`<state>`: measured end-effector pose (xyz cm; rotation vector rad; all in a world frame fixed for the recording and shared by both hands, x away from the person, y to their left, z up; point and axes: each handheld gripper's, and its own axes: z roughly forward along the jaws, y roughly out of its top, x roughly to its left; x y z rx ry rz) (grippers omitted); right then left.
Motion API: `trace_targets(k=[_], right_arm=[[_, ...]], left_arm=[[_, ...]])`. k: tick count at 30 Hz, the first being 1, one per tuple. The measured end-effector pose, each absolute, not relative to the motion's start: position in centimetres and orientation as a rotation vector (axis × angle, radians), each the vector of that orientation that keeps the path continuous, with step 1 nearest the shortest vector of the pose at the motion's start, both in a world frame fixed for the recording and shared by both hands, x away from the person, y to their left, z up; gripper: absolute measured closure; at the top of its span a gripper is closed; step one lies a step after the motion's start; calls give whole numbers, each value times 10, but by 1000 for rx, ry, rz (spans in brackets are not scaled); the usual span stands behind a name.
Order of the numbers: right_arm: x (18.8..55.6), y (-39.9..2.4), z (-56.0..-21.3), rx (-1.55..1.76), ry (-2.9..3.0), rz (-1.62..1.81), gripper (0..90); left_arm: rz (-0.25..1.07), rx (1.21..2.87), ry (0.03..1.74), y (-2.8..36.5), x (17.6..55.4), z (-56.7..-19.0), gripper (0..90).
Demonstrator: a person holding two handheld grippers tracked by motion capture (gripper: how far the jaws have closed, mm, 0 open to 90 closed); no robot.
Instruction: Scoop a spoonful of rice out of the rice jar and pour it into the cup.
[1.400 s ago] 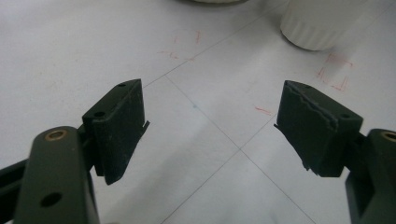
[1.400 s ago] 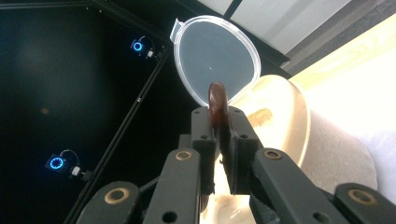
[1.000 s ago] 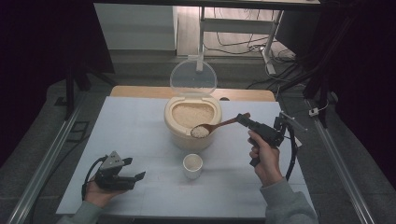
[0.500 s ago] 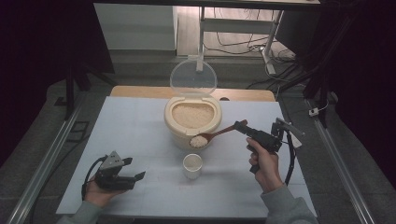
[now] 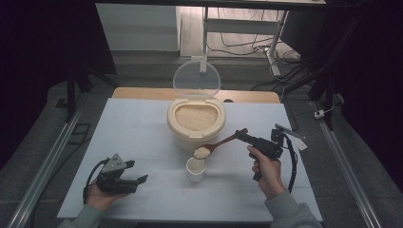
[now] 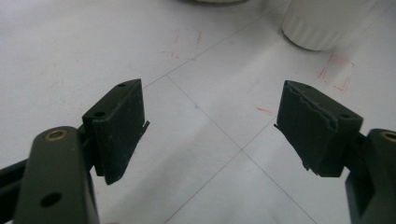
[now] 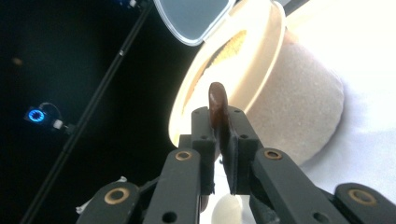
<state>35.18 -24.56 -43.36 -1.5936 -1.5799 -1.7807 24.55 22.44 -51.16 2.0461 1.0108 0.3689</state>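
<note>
Your right gripper [image 5: 243,136] clamps the brown wooden spoon [image 5: 216,146], its rice-filled bowl just above the small white cup [image 5: 196,169]; your left gripper [image 5: 138,181] gapes wide

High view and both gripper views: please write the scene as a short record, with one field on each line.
table: white table
container: beige, lid up, rice inside
cup: small white cup, in front of the container
spoon: wooden spoon, loaded with rice, its bowl just above the cup
right gripper: shut on the spoon handle
left gripper: open, holds nothing, low over the table at its near left
</note>
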Motion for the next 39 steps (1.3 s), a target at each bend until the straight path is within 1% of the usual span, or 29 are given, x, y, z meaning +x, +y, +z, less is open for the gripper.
trace_targets(k=[17, 28, 39], right_arm=[[346, -228, -438, -1599, -1795, -1777, 838], [338, -218, -430, -1539, -1958, -1834, 838], [328, -211, -420, -1402, -2122, -1915, 838]], left_arm=[[370, 2049, 1010, 224, 246, -512, 233], [369, 2051, 1008, 224, 246, -512, 233], [369, 2052, 1007, 224, 246, -512, 234]])
